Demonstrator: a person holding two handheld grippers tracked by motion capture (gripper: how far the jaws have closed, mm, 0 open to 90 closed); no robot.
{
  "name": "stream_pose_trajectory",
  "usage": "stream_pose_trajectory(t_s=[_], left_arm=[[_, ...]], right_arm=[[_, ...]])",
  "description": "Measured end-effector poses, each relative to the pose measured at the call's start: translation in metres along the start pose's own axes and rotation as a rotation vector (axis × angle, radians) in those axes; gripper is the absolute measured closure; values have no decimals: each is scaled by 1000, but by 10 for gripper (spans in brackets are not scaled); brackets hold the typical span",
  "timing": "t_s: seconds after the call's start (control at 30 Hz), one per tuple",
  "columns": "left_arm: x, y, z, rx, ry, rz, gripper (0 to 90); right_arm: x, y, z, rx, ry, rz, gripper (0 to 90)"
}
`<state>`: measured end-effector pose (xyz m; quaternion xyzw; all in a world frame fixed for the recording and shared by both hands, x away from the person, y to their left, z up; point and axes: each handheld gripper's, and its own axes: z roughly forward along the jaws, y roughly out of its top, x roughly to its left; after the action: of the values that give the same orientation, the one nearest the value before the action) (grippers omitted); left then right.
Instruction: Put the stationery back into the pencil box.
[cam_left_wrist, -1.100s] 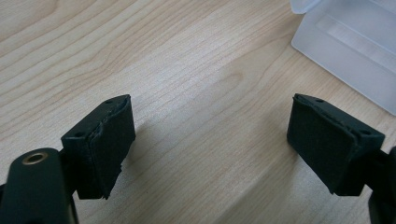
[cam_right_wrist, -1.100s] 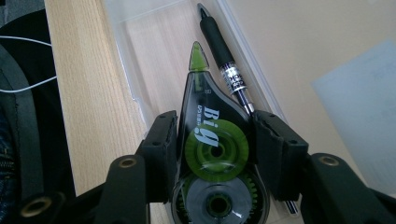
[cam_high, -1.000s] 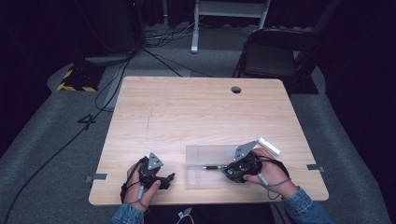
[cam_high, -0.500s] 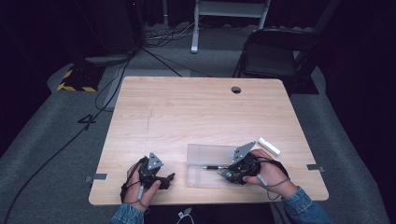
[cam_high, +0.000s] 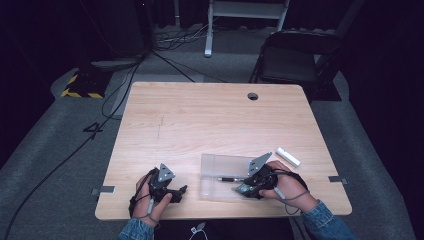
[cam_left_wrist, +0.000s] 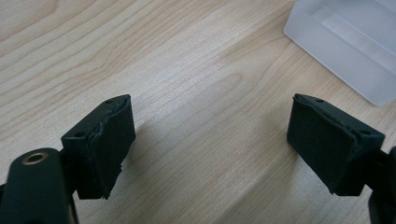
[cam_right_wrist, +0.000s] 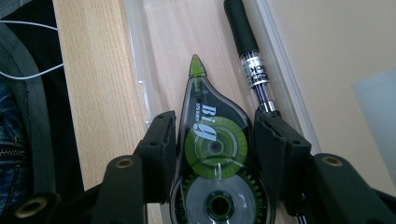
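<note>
Right gripper (cam_right_wrist: 212, 154) pinching a green correction tape dispenser (cam_right_wrist: 215, 158), now carried slightly further over the clear plastic tray (cam_high: 215, 167) than half a second ago, tip pointing along the tray floor. Lying alongside in the tray, a black pen (cam_right_wrist: 250, 56), touching the right-hand jaw. Probably about to set the dispenser down beside the pen. Left gripper (cam_left_wrist: 210, 144) spread wide, idle above bare table (cam_high: 200, 115), unmoved. White eraser (cam_high: 288, 156) waiting outside the tray.
</note>
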<state>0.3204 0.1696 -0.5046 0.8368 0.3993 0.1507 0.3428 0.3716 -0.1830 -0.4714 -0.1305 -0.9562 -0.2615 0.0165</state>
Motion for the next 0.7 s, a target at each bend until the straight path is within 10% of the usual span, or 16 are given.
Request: stream_pose_trajectory(t_s=[0.7], left_arm=[[0, 0, 0, 0, 0, 0, 157]], right_arm=[[10, 9, -6, -86, 10, -24, 430]])
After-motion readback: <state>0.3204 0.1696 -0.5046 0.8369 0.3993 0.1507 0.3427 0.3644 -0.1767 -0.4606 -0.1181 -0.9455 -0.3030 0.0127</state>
